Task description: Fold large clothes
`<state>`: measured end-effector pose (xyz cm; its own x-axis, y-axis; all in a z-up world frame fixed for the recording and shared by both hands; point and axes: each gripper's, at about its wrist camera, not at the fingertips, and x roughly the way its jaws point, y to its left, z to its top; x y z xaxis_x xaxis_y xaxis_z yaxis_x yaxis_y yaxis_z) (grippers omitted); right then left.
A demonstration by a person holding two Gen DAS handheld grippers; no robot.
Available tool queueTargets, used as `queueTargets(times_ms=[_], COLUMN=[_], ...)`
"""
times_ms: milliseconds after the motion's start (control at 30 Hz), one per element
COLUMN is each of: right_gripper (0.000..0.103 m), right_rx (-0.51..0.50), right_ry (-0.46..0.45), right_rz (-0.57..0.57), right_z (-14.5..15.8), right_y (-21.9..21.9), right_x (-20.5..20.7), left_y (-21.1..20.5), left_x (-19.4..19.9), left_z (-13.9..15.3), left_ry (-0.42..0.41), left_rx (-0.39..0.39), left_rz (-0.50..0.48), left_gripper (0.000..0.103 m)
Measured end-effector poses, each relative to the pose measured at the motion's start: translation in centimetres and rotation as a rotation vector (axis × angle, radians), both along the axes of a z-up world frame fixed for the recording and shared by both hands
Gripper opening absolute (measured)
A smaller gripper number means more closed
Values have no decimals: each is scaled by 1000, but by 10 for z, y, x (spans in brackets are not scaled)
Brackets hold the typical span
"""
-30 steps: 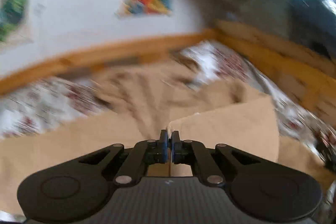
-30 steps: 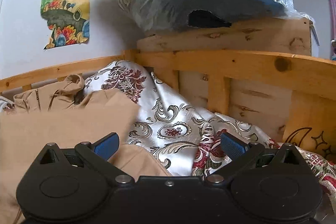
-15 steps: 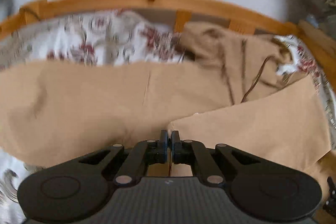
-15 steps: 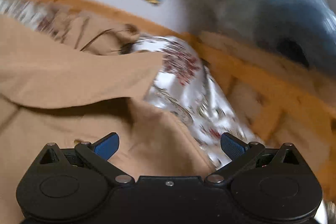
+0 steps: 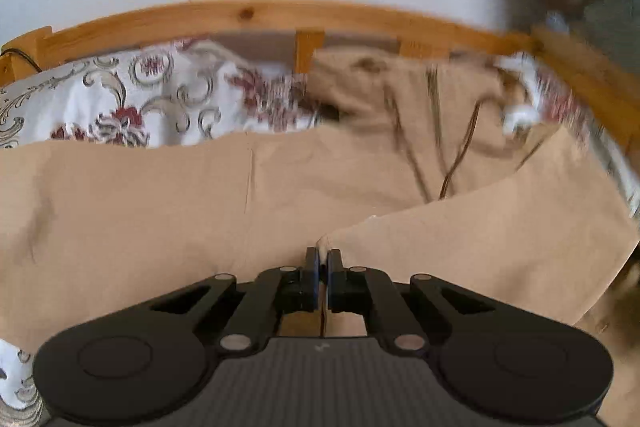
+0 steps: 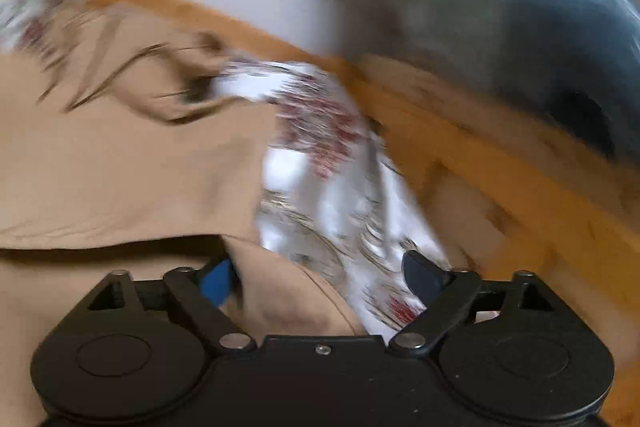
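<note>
Left wrist view: left gripper (image 5: 322, 263) pinched on a corner of the tan garment (image 5: 140, 211), which lay spread over the patterned bedspread (image 5: 120, 99).
Risk here: only a thin edge sat between the pads, so a tug could slip it free (fold lost). Right wrist view: right gripper (image 6: 320, 277) wide, jaws closing, a tan fold (image 6: 280, 291) between them, not yet pressed; blurred frame, so it might catch bedspread (image 6: 320, 187) too.

A wooden bed (image 5: 248, 13) with a railed frame carries a white bedspread (image 5: 132, 99) patterned in dark red flowers and scrolls. A tan garment (image 5: 160, 211) lies spread across it, one edge folded over.
</note>
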<state>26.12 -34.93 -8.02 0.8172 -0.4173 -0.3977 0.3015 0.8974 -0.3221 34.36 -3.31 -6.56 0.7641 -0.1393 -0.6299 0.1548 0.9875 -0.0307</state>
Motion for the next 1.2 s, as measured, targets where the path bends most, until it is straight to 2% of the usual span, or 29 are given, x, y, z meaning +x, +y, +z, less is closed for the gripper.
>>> queueTargets(times_ms=[100, 200, 233, 300, 333, 367, 467, 633, 733, 867, 967, 1100, 1200], right_gripper=[93, 93, 95, 101, 102, 102, 102, 99, 99, 102, 102, 102, 102], right_rx=[72, 51, 39, 23, 10, -9, -40, -77, -165, -138, -121, -85, 31], right_ry=[139, 121, 103, 38, 11, -11, -38, 43, 52, 86, 68, 37, -19], right_rz=[16, 45, 51, 79, 95, 113, 147, 164, 80, 35, 54, 50, 52], right_z=[-8, 9, 15, 32, 38, 44, 49, 26, 10, -9, -14, 4, 26], right_y=[-14, -15, -13, -9, -7, -3, 8, 23, 19, -5, -6, 10, 26], right_x=[-2, -31, -40, -60, -66, -66, -46, 4, 26, 41, 38, 14, -14], left_y=[-10, -8, -5, -1, 2, 3, 4, 1, 0, -2, -1, 12, 33], left_x=[2, -1, -3, -6, -10, -13, -26, -47, -53, -52, -49, -52, -64], left_z=[-23, -32, -33, -31, -31, -31, -33, -47, -59, -65, -64, -54, -38], left_ry=[73, 125, 142, 157, 159, 153, 130, 132, 131, 120, 128, 127, 83], left_rx=[89, 89, 76, 54, 41, 32, 30, 101, 161, 203, 196, 144, 108], left_rz=[17, 5, 10, 27, 29, 31, 20, 6, 8, 15, 27, 96, 186], left_gripper=[3, 7, 12, 31, 48, 61, 71, 77, 79, 89, 91, 91, 96])
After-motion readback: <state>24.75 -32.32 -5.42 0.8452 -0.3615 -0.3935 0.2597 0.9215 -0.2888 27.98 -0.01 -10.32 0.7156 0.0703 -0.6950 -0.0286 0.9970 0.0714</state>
